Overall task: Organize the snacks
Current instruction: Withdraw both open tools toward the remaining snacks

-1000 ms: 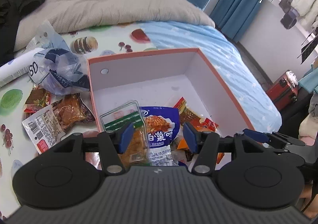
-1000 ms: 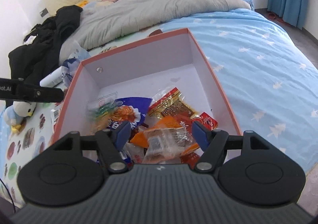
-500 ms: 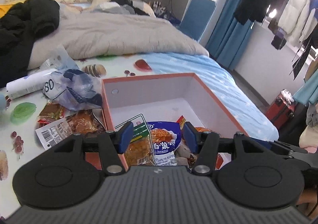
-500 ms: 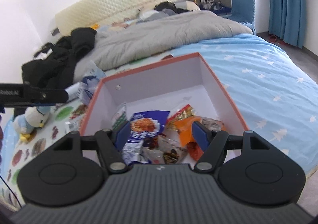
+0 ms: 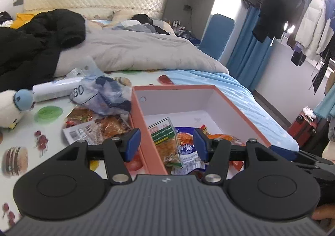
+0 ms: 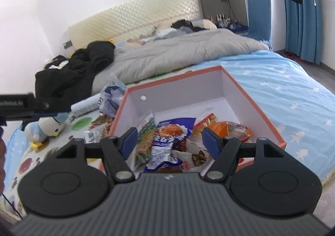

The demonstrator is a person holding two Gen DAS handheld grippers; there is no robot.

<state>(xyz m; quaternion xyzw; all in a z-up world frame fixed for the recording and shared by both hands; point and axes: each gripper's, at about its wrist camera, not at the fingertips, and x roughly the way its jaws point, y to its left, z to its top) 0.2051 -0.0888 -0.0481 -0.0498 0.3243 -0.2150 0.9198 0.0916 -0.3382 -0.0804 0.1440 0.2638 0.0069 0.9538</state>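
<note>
An orange-rimmed white box (image 5: pixel 236 108) (image 6: pixel 247 91) sits on the bed with several snack packets in its near end, among them a blue packet (image 5: pixel 186 141) (image 6: pixel 167 137) and a green-striped one (image 5: pixel 163 133) (image 6: pixel 146 129). More packets (image 5: pixel 94 127) (image 6: pixel 98 129) lie loose on the mat left of the box. My left gripper (image 5: pixel 166 141) hangs open above the box's near left wall, nothing between its pads. My right gripper (image 6: pixel 169 139) is open too, raised over the packets in the box and holding nothing.
A crumpled blue-and-clear plastic bag (image 5: pixel 100 97) and a white tube (image 5: pixel 56 89) lie left of the box, beside a plush penguin (image 5: pixel 10 108) (image 6: pixel 46 129). A grey duvet (image 5: pixel 129 51) and black clothes (image 5: pixel 31 47) cover the far bed. A red suitcase (image 5: pixel 303 127) stands on the floor.
Both grippers pulled back and tilted up from the box, so the box looks smaller and more of the room shows. Their jaws stayed equally wide, with nothing picked up.
</note>
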